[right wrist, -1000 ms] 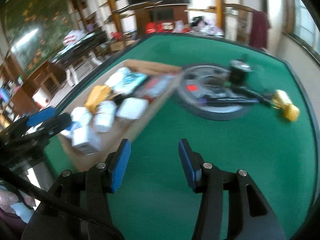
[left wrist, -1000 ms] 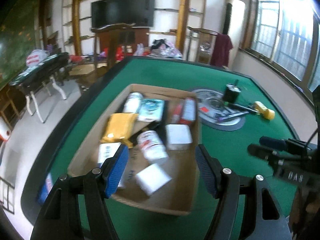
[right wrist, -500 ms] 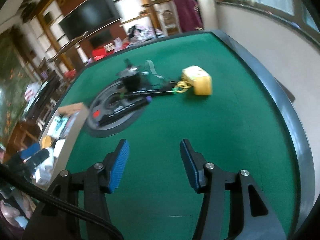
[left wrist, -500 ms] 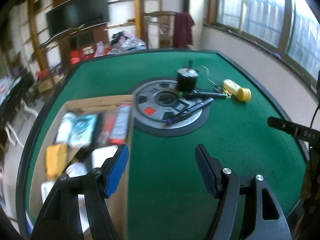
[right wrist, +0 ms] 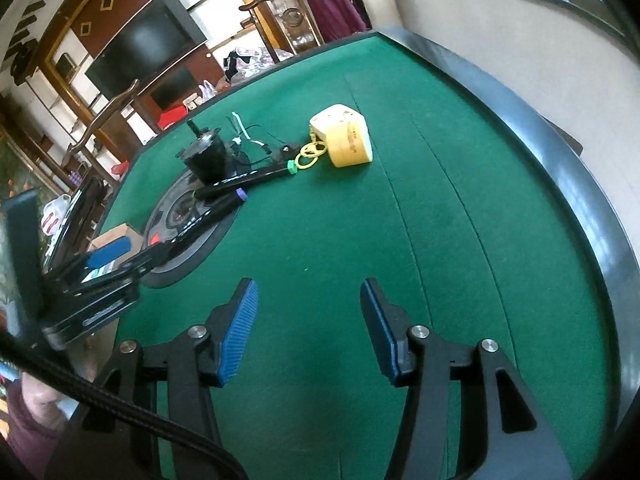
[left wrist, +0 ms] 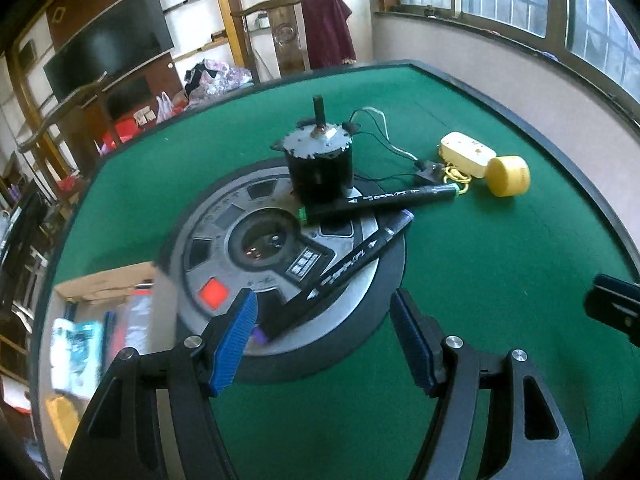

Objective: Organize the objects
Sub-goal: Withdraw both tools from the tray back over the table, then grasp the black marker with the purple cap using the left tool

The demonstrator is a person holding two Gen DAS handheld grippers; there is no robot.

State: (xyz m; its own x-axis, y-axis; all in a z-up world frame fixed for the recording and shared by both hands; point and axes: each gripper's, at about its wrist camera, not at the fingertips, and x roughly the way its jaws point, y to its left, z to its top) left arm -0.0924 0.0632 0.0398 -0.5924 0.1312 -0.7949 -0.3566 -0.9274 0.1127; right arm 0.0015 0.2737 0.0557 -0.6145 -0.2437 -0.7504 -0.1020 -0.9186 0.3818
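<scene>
Looks like I'm only partway: cardboard box point(left wrist: 100, 288) at near left already holds stuff, but both markers point(left wrist: 344, 268), the motor point(left wrist: 320, 168) and yellow power strip point(right wrist: 346, 138) farther right wait while left gripper point(left wrist: 324, 340) and right gripper point(right wrist: 308, 328) hang half-open, empty.

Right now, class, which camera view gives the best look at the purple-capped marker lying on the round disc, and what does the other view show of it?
The left wrist view: the purple-capped marker lies close, with its printed barrel and both purple ends readable across the round disc. In the right wrist view the marker is small, far off and steeply foreshortened; only its far purple cap shows.
</scene>
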